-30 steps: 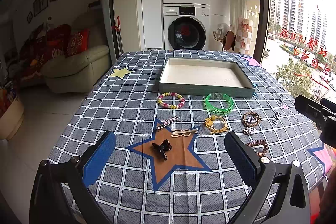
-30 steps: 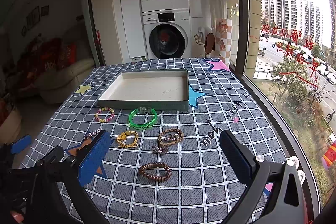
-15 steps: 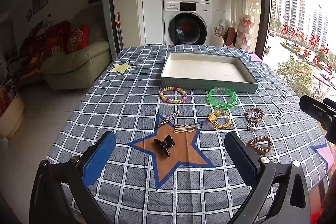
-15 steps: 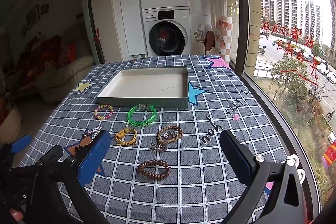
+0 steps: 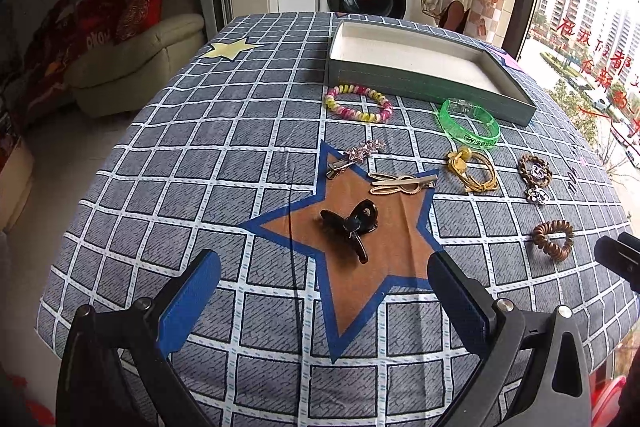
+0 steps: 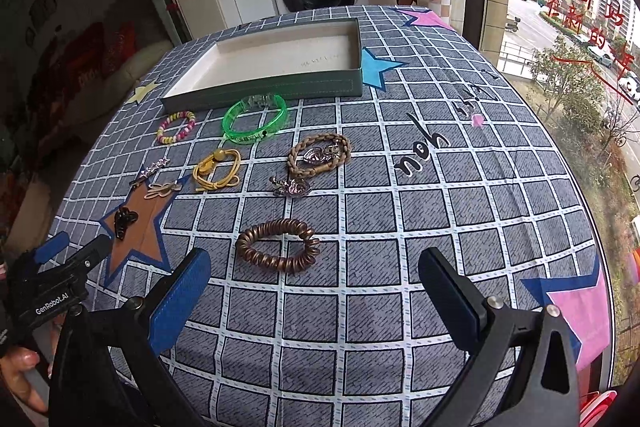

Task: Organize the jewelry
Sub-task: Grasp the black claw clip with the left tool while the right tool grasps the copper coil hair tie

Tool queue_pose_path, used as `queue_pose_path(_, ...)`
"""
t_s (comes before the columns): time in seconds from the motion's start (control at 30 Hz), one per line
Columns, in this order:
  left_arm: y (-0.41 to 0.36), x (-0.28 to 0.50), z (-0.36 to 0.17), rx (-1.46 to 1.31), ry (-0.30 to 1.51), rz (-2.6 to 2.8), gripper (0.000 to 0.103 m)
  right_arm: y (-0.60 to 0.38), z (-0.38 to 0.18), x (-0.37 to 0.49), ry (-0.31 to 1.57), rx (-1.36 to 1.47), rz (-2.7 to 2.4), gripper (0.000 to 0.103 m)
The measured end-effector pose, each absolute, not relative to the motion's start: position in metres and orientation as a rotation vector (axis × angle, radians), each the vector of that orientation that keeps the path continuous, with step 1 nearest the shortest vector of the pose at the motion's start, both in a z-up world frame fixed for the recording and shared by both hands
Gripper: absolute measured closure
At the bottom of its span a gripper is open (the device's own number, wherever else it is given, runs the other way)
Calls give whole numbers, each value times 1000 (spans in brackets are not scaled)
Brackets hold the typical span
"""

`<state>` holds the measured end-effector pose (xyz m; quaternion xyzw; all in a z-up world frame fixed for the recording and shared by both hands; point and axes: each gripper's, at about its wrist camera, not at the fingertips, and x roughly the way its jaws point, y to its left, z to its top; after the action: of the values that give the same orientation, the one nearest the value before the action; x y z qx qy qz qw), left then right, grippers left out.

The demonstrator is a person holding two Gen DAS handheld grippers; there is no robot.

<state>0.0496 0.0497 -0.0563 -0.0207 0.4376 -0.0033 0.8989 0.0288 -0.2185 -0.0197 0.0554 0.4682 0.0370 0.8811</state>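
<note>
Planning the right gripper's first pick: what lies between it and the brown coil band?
Nothing. In the right wrist view, only bare checked cloth separates the open right gripper from the brown coil band, which lies just ahead of the fingertips.

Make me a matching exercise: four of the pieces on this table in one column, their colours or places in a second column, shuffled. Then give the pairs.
Things:
1. claw clip
2. bangle
3. coil hair tie
4. beaded bracelet

Descriptions:
A. translucent green, by the tray's front wall
B. black, lying on the brown star
C. pink and yellow, left of the bangle
D. bronze brown, nearest the right gripper's open fingers

Pairs: 1-B, 2-A, 3-D, 4-C
</note>
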Motion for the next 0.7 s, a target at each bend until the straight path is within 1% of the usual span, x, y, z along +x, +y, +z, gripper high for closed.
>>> queue_pose_path(0.3, 49, 81, -77, -61, 958, -24, 0, -197, -51, 62, 1071, 85, 120, 0)
queue_pose_path(0.37, 43, 84, -80, -35, 960, -23, 9, -190, -57, 69, 1086, 61, 125, 0)
queue_pose_path(0.43, 36, 84, -79, -11, 946, -28, 15, -183, -62, 71, 1084, 25, 118, 0)
queue_pose_path(0.5, 32, 83, -76, -2, 935, -41, 33, -177, -64, 70, 1073, -22, 99, 1)
queue_pose_path(0.53, 31, 84, -75, 2, 929, -51, 39, -175, -64, 69, 1067, -35, 96, 3)
queue_pose_path(0.57, 30, 85, -74, 6, 922, -60, 55, -173, -64, 68, 1061, -50, 94, 7)
queue_pose_path(0.6, 28, 85, -74, 11, 918, -65, 54, -172, -63, 67, 1054, -65, 89, 9)
queue_pose_path(0.63, 28, 85, -74, 14, 914, -64, 54, -172, -63, 66, 1048, -77, 86, 16)
queue_pose_path(0.67, 28, 84, -74, 12, 910, -67, 55, -173, -61, 64, 1037, -75, 92, 27)
queue_pose_path(0.7, 29, 84, -73, 6, 908, -71, 56, -174, -59, 63, 1028, -73, 91, 34)
